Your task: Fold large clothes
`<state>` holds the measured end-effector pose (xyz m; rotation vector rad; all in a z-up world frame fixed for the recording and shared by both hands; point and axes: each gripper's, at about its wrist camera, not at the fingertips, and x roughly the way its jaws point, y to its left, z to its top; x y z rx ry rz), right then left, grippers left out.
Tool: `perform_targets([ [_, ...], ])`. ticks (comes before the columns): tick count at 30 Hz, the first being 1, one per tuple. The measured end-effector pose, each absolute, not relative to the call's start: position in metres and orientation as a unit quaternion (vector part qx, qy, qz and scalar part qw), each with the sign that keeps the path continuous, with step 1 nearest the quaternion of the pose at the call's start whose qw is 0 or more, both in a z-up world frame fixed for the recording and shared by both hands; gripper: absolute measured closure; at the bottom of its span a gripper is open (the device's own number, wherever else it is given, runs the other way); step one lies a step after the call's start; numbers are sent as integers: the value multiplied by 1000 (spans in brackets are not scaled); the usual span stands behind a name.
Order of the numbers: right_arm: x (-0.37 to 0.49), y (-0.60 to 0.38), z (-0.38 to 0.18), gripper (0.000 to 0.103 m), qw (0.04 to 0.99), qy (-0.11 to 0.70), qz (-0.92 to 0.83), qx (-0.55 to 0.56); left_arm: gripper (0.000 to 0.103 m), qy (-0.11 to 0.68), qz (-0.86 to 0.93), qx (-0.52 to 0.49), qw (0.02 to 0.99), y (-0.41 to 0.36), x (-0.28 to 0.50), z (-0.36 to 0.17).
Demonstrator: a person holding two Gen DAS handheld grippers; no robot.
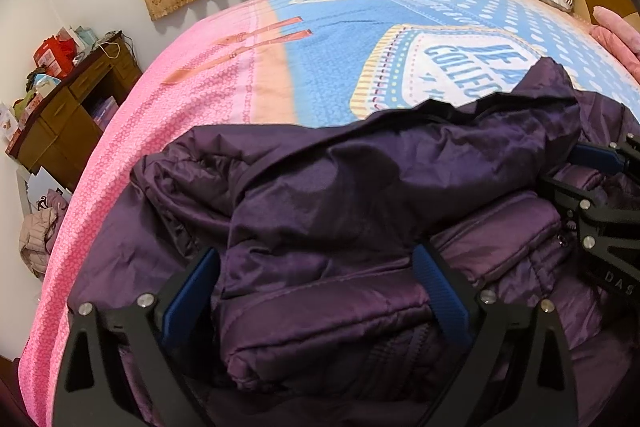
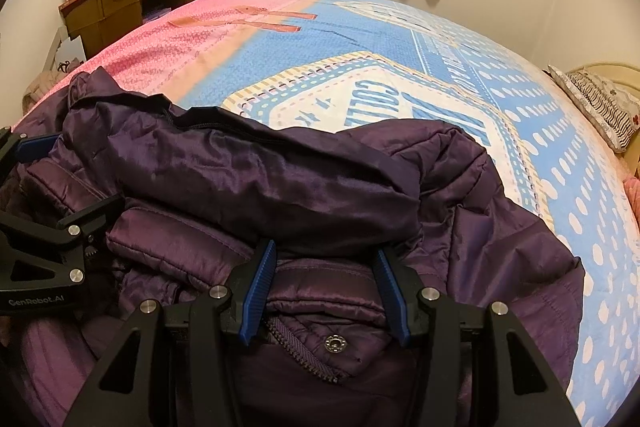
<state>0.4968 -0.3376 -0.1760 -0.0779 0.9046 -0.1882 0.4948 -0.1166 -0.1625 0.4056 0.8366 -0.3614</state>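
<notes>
Your purple padded jacket [image 1: 360, 211] lies bunched on bedspread [image 1: 320, 67], shiny, quilted; zipper and snap button [image 2: 333, 344] exposed. Your left gripper [image 1: 316, 267] jaws apart over folds; right gripper [image 2: 326, 259] jaws apart likewise. Left gripper reads "GenRobot.AI"; bedspread lettering only partly legible.

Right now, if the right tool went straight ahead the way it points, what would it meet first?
Most likely the purple jacket: the open right tool already sits over its zipper edge, and a raised fold bunches just ahead of the fingertips. Depth is unclear, but nothing else lies before the bedspread.
</notes>
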Motion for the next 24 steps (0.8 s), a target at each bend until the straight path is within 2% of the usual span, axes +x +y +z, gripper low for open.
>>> perform_targets([
  [24, 500, -334, -179, 52, 891, 442, -93, -48, 0, 414, -175, 178, 875, -113, 501, -166],
])
